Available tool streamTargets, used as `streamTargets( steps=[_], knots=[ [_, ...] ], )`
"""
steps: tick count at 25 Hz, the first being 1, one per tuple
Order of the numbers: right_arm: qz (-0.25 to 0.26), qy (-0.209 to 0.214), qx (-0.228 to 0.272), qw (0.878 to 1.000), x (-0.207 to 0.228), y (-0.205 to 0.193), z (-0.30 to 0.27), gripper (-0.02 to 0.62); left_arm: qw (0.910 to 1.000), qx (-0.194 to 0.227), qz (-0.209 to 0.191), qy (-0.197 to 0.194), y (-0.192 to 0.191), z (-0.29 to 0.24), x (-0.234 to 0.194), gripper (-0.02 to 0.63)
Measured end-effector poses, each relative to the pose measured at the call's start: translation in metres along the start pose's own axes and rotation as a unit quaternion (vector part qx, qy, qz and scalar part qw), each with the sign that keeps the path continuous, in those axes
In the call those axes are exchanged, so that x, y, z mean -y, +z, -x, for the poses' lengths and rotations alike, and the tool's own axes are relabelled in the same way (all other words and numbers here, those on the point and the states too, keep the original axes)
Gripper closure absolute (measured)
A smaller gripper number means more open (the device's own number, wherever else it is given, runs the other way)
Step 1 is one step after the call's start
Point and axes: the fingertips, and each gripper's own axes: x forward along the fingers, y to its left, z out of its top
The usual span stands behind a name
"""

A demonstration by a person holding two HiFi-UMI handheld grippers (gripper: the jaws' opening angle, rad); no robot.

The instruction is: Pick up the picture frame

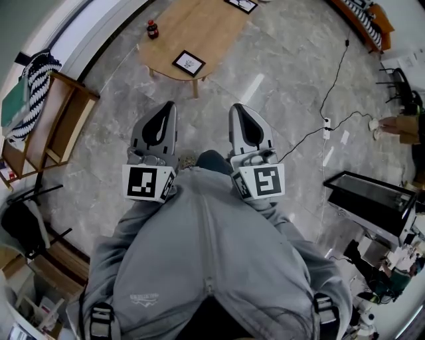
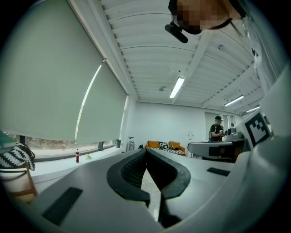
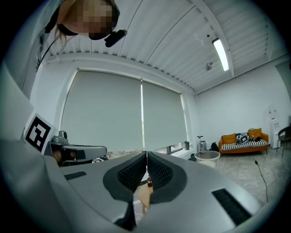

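Note:
A small black picture frame [image 1: 189, 63] lies flat near the front edge of a low wooden table [image 1: 199, 33], far ahead of both grippers. A second black frame [image 1: 242, 5] lies at the table's far end. My left gripper [image 1: 167, 109] and right gripper [image 1: 239, 109] are held side by side close to my body, pointing level towards the table. Both are shut with nothing between the jaws. In the left gripper view the left gripper [image 2: 146, 152] has its pads meeting. The right gripper [image 3: 146, 155] looks the same, with the table [image 3: 144, 196] showing below its tips.
A dark bottle [image 1: 153, 29] stands at the table's left end. At the left stands a wooden rack [image 1: 63, 119] with a striped cloth [image 1: 34, 83]. A cable and power strip [image 1: 326, 129] cross the marble floor to the right. A black-rimmed box [image 1: 368, 199] sits at the right.

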Motion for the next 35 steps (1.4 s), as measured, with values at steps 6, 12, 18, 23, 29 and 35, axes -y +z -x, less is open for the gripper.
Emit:
streamTargets(
  steps=[6, 12, 18, 23, 29, 35],
  knots=[
    [-0.006, 0.002, -0.011, 1.000, 0.004, -0.008, -0.028, 0.563, 0.9999, -0.009, 0.008, 0.000, -0.007, -0.018, -0.020, 0.588],
    [-0.005, 0.015, -0.006, 1.000, 0.019, -0.005, -0.058, 0.565, 1.0000, 0.000, 0.002, 0.005, -0.003, -0.049, -0.032, 0.588],
    [-0.004, 0.037, 0.002, 0.999, 0.045, -0.001, -0.118, 0.565, 0.9998, 0.004, -0.004, 0.019, 0.002, -0.101, -0.060, 0.588],
    [-0.007, 0.065, -0.011, 0.998, 0.074, -0.003, -0.197, 0.565, 0.9991, -0.005, 0.000, 0.042, 0.001, -0.164, -0.101, 0.588],
    [-0.007, 0.110, -0.019, 0.994, 0.115, -0.005, -0.297, 0.565, 0.9987, -0.006, 0.017, 0.048, -0.004, -0.253, -0.141, 0.588],
    [0.008, 0.156, -0.032, 0.987, 0.148, -0.014, -0.374, 0.565, 0.9976, -0.005, 0.011, 0.068, 0.001, -0.337, -0.179, 0.588]
  ],
)
